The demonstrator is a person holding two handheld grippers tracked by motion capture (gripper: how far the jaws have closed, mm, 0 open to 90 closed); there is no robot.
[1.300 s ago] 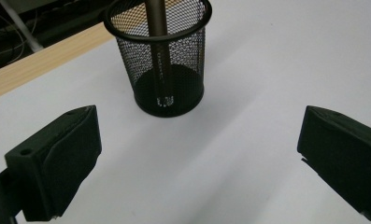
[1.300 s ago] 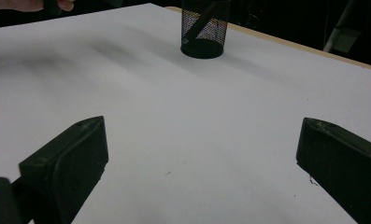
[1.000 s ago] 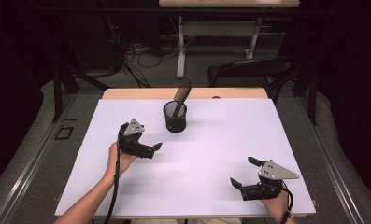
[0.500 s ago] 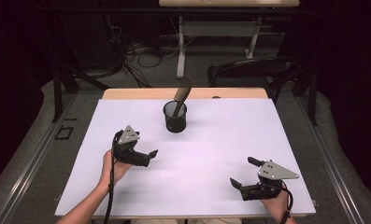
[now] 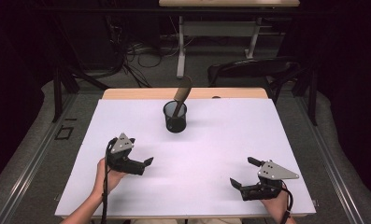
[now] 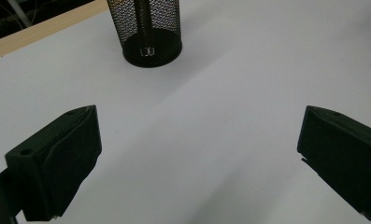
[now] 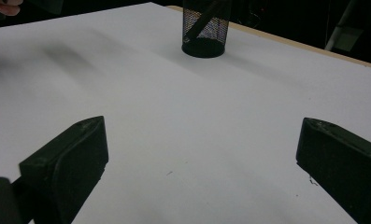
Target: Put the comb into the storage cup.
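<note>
From the high view, a black mesh cup [image 5: 175, 117] stands toward the far middle of the white desk [image 5: 220, 140], a brown tool [image 5: 181, 92] leaning out of it. The left tongs [image 5: 139, 158] hover near-left of the cup, the right tongs [image 5: 241, 173] near-right, both spread and empty.

In the left gripper view, the cup [image 6: 146, 28] stands ahead between wide-apart jaws.

In the right gripper view, the cup [image 7: 205, 29] lies farther off, jaws likewise wide.
</note>
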